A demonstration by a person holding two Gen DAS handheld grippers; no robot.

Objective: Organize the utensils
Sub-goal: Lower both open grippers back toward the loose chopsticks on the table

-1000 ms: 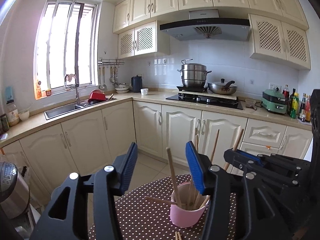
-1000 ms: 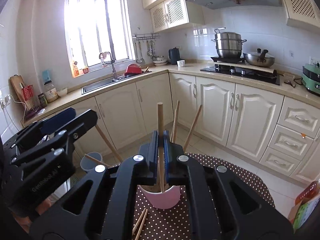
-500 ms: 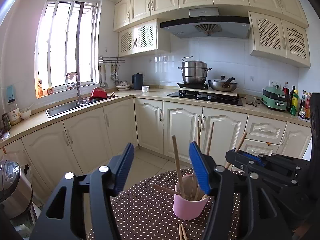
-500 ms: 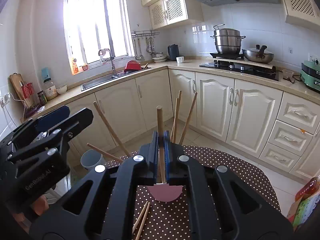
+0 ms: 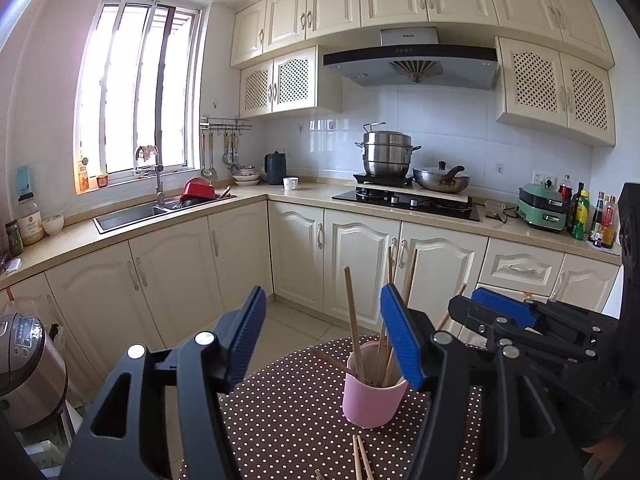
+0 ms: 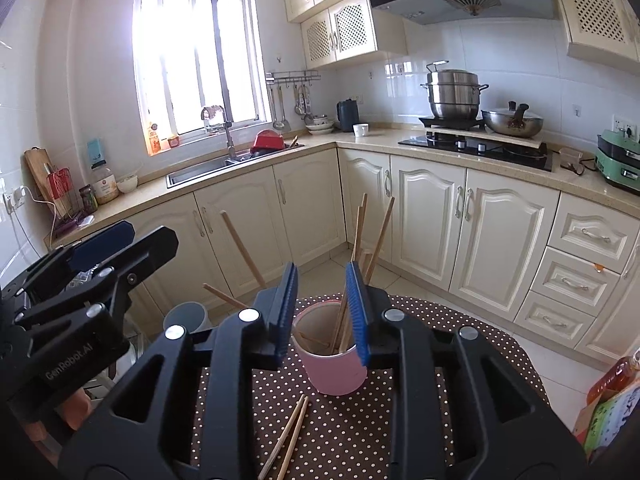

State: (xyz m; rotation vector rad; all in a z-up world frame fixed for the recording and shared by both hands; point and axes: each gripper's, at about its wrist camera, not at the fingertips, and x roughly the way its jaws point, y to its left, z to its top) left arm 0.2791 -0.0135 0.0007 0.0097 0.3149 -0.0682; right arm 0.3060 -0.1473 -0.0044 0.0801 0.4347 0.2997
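A pink cup (image 6: 334,368) stands on the brown polka-dot table (image 6: 460,320) with several wooden chopsticks (image 6: 378,236) leaning in it. My right gripper (image 6: 322,312) hovers just above the cup's near rim. Its jaws are opening and no pad presses on anything. Two loose chopsticks (image 6: 288,436) lie on the cloth in front of the cup. My left gripper (image 5: 324,332) is open and holds nothing, with the cup (image 5: 374,400) ahead and slightly right of it. Each gripper shows in the other's view: the right gripper (image 5: 476,304) and the left gripper (image 6: 132,240).
A rice cooker (image 5: 24,368) stands low at the left, and a grey bin (image 6: 186,316) sits on the floor beyond the table. A printed box (image 6: 612,408) is at the table's right edge. Cream cabinets, a sink and a stove line the far walls.
The right gripper's jaws have parted and let go of the upright chopstick, which now stands in the cup. The left gripper's jaws have widened a little. Both grippers have drifted slightly.
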